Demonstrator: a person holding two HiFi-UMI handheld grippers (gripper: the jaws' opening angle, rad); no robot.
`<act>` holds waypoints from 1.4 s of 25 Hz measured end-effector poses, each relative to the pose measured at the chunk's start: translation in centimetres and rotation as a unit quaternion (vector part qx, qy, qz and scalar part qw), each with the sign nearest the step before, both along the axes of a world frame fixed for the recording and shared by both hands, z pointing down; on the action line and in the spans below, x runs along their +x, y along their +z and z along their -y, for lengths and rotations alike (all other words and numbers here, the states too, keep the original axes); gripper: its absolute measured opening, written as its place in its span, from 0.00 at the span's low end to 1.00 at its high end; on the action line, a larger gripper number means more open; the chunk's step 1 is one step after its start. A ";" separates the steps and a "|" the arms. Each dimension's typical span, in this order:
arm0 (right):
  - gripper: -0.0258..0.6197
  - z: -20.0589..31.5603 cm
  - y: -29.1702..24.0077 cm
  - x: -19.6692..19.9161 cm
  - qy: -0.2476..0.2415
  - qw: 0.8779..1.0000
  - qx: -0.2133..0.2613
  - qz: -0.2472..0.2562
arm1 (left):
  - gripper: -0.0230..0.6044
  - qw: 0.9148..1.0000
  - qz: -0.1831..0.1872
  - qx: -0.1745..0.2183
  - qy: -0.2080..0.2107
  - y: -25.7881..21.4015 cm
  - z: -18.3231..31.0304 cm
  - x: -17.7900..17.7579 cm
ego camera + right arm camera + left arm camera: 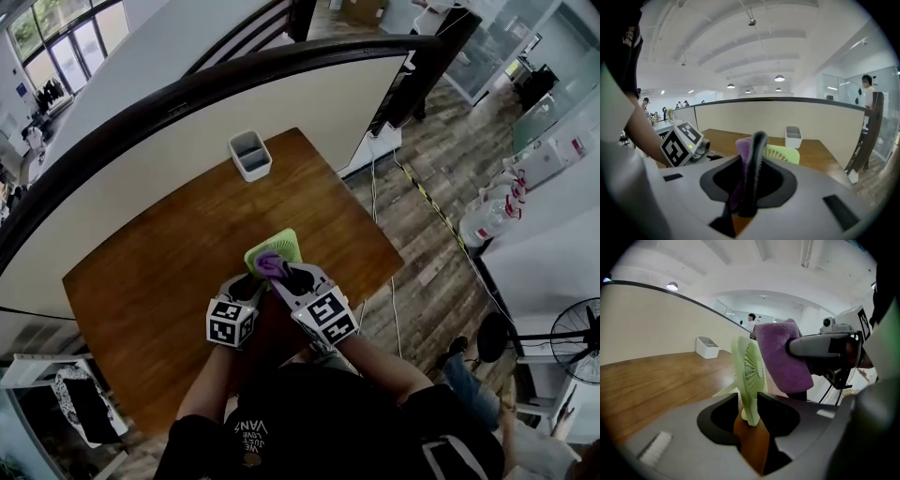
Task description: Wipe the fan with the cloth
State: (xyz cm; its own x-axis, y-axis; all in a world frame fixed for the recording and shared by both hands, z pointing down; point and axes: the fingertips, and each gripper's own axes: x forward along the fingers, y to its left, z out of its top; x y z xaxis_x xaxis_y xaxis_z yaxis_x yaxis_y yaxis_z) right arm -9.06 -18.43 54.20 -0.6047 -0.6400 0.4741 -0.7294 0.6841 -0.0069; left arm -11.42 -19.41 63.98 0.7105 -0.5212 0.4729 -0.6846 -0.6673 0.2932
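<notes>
Purple fuzzy cloth (pixel 743 149) touching pale green plastic fan (pixel 750 366), right gripper (pixel 755 144) pinching cloth; left gripper (pixel 745 401) clamping fan base; black shirt (pixel 248 431) reading "VAN".

Over the wooden table (pixel 169 272), the right tongs (pixel 286 276) hold a purple cloth (pixel 270 264) against the green fan (pixel 279 246).

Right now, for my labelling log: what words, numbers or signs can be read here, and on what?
"VAN": on the person's black shirt, the rest cut off.
Smaller lines beside it: too blurred to read.
Labels on the bottles: too small to read.
Nothing else carries legible text.
</notes>
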 end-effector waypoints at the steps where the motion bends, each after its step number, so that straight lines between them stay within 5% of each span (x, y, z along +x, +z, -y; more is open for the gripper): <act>1: 0.18 0.1 0.1 -0.5 -0.008 1.000 0.000 -0.002 | 0.22 1.000 0.002 0.003 -0.001 0.1 0.1 0.0; 13: 0.18 1.5 1.6 -2.3 -0.046 0.999 -0.019 0.002 | 0.17 1.000 0.005 -0.004 0.006 0.6 -0.1 -0.2; 30: 0.18 5.7 2.1 9.3 0.096 0.995 -0.029 0.007 | 0.17 1.000 0.013 -0.008 0.010 0.5 0.0 0.2; 35: 0.18 5.4 2.1 9.8 0.098 0.995 -0.030 0.007 | 0.18 1.000 0.019 -0.004 0.006 0.6 0.1 0.2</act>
